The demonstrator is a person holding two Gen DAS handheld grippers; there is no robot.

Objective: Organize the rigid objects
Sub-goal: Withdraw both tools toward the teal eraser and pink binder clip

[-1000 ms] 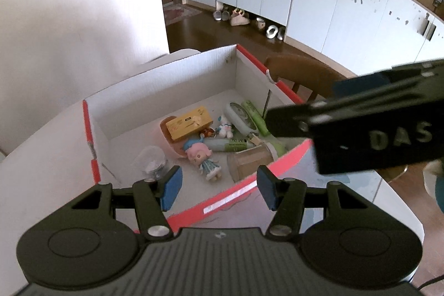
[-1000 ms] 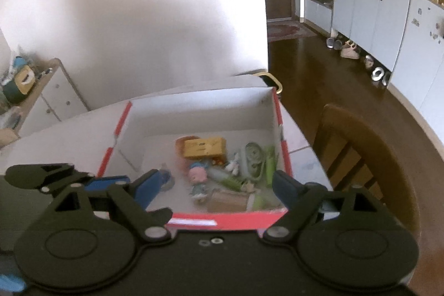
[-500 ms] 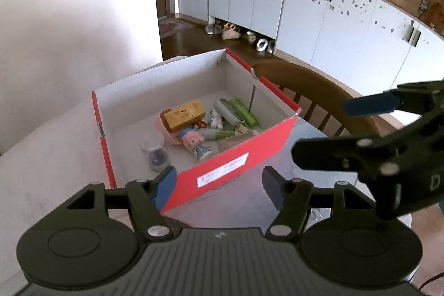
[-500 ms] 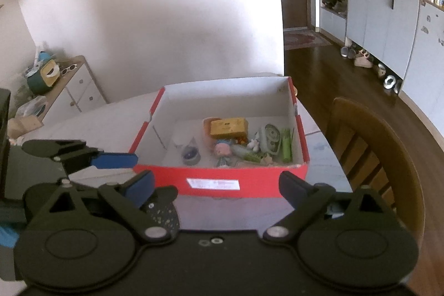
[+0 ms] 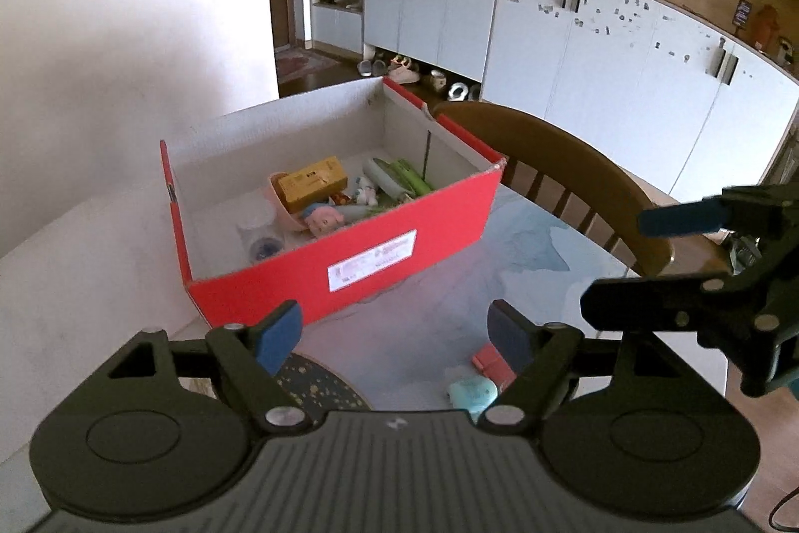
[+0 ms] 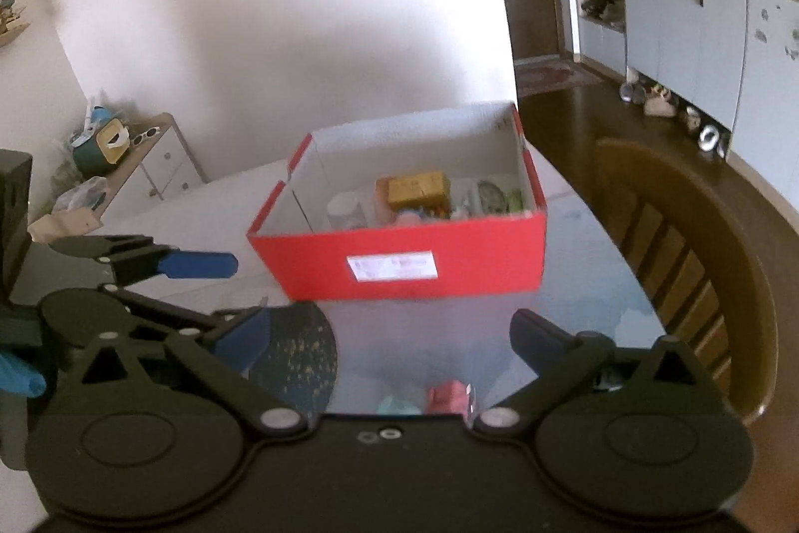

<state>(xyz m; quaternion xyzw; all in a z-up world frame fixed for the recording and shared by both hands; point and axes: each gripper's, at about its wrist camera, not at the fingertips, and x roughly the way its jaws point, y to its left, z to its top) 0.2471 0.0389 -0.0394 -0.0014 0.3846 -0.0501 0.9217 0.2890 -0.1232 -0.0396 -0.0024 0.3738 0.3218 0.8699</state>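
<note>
- Clutter left to sort lies close in front of us: a small red block (image 5: 492,360) and a pale teal piece (image 5: 472,390) just beside it, both on the tabletop (image 5: 524,253), near the right pad of the left tongs (image 5: 394,335); what exactly they are we cannot tell.
- Beyond them stands the red box (image 5: 399,233), open-topped, already holding a yellow carton (image 5: 312,183), a pink-haired doll (image 5: 322,221), a clear cup (image 5: 257,231) and some green items.
- A dark speckled mat (image 5: 319,383) sits under the left tongs, on the near side of the box.
- Both tongs have just been opening; the left ones stand wide with nothing between the pads, and the right tongs (image 6: 389,335) gape at their widest, also empty.
- We judge the step in hand to be the reach for the next piece, most likely the red block.
- To do it well, we bring one pair of tongs down straight over the block, pads on either side of its short width, clear of the teal piece, and close only once both pads are level with it.
- We keep the other tongs off to the side, since the two sit near each other here and could knock together.
- We lift it well above the box wall before carrying over.
</note>
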